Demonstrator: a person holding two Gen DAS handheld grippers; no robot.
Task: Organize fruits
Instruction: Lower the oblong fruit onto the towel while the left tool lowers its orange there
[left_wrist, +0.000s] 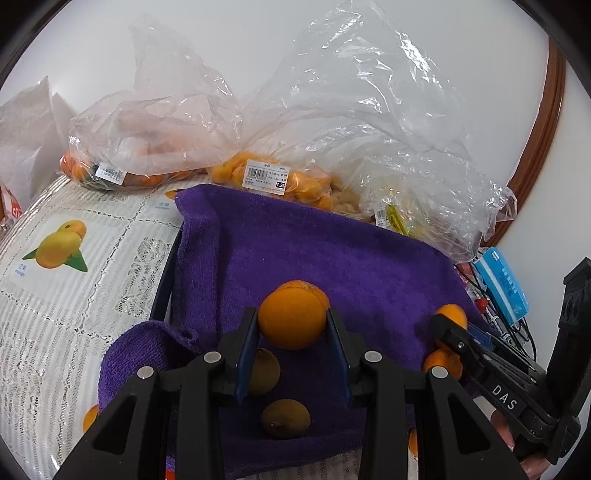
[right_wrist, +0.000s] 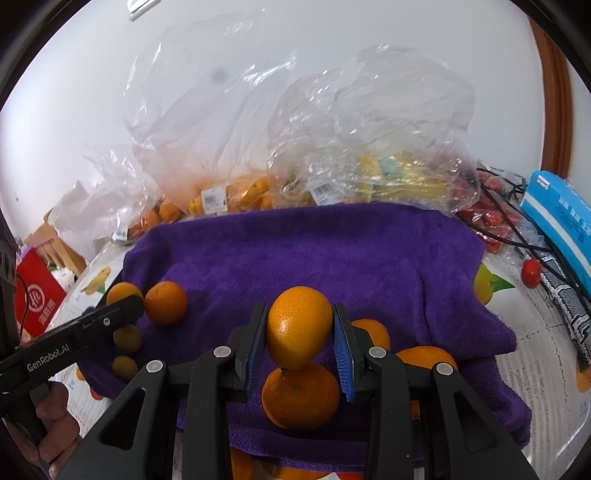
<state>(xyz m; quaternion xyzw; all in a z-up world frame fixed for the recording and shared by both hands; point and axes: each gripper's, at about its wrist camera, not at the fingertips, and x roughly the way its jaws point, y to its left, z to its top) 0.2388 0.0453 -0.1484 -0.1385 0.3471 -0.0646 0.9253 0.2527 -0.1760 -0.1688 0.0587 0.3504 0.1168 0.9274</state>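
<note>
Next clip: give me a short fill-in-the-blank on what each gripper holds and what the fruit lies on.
1. The left gripper is shut on an ____.
2. The loose fruit lies on a ____ towel.
3. Below the left gripper lie two brown ____.
4. The right gripper holds its orange directly above another ____.

Missing words: orange; purple; kiwis; orange

A nappy, matt purple towel (right_wrist: 314, 258) lay near; crinkled glossy clear plastic bags (left_wrist: 369, 110) stood far. The orange (right_wrist: 299, 328) had dimpled, shiny peel; the kiwi (left_wrist: 285, 418) looked dull, fuzzy.
</note>
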